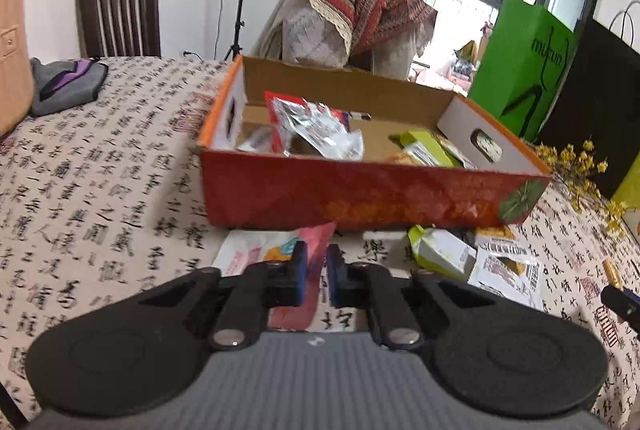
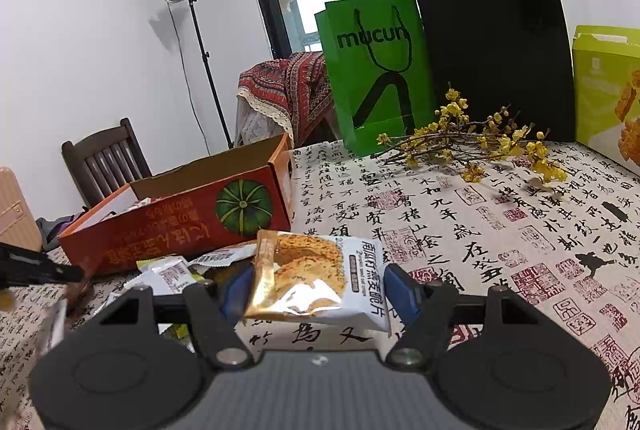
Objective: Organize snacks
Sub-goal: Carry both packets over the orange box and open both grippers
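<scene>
We've got the left gripper (image 1: 317,272) pinched on just a corner of the pink packet (image 1: 280,250) before the orange box (image 1: 360,190), right gripper (image 2: 318,290) clamping the oat crisp pack (image 2: 316,278), so either thin bag could slip mid-lift.

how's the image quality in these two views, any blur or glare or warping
Left wrist view: motion-smeared, the tablecloth characters and orange box print streaked. Right wrist view: sharper, glare on the foil of the cookie packet. Both: fisheye bending, dark corners, and bright window backlight.

"mucun" on the green paper bag (image 2: 376,70); calligraphy across the tablecloth (image 2: 460,222)
</scene>
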Available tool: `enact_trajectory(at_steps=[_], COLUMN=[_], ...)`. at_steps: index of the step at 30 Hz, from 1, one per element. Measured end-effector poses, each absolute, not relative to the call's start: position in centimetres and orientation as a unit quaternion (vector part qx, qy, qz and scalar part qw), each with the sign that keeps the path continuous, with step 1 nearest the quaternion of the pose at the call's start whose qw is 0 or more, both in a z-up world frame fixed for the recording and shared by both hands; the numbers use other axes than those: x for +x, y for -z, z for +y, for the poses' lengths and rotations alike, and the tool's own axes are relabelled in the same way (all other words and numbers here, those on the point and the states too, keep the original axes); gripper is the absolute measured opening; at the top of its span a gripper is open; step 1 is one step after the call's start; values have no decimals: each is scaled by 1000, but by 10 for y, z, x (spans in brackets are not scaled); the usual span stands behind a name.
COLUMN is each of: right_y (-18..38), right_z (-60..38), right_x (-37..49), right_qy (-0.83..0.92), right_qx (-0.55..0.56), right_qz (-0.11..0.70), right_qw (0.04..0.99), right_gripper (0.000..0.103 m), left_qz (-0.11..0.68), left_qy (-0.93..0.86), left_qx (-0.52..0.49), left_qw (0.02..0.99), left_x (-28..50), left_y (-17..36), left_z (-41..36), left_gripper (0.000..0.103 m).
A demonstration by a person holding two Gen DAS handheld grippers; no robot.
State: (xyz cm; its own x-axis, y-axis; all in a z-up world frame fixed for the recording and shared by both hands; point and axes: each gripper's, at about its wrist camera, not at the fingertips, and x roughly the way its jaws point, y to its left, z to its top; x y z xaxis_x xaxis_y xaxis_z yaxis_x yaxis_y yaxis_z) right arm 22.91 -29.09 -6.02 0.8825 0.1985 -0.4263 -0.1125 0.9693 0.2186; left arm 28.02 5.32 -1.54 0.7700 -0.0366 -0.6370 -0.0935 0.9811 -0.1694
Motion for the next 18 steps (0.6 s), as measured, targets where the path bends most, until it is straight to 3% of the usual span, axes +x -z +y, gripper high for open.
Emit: enact_trajectory(at_steps=[18], right_y=[56], right_z=[-286], right_x=[229], right_qy=[-90], right_qx=[90], right_qz=[226], right_qw=[966], right_gripper=[70], left_qz=[275], left_qy=[-13], left_qx=[-99], left_qw=[956], left_x=[240], left_y=[-16], left_z=[76], left_gripper=[1])
